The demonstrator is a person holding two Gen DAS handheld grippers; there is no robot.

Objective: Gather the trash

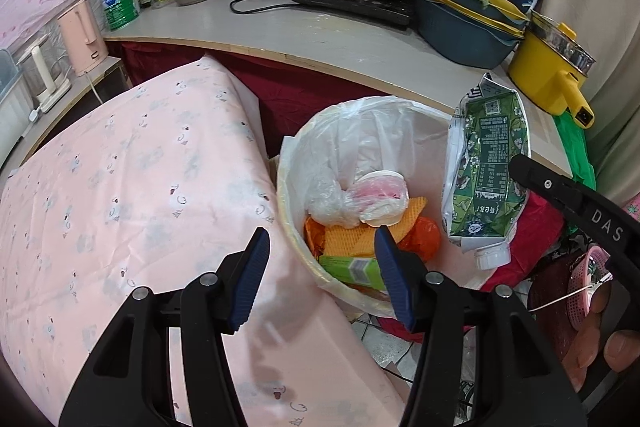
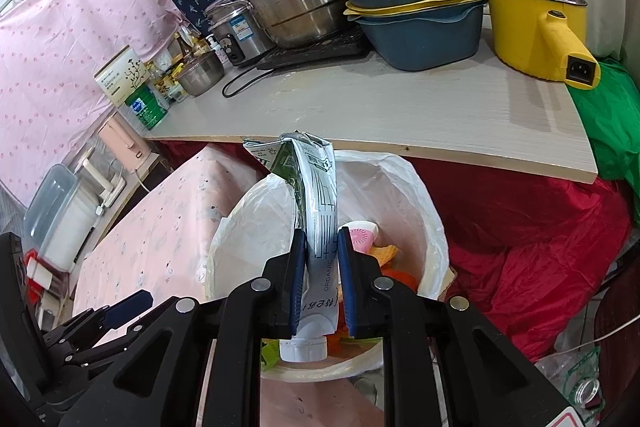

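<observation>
A white trash bin [image 1: 290,227] lined with a clear plastic bag holds orange foam netting, a green box and a crumpled wrapper. My left gripper [image 1: 322,241] is open and empty, hanging over the bin's near-left rim. My right gripper [image 2: 322,247] is shut on a flattened green and white milk carton [image 2: 316,203], cap end down, held upright over the bin [image 2: 436,227]. The carton [image 1: 486,167] also shows in the left wrist view at the bin's right side, with the right gripper's black finger [image 1: 568,195] on it.
A pink patterned cloth [image 1: 140,207] covers the surface left of the bin. A worktop [image 2: 380,107] behind it carries steel pots, stacked blue and yellow basins [image 2: 416,15] and a yellow electric pot [image 2: 536,23]. Red cloth [image 2: 540,239] lies right of the bin.
</observation>
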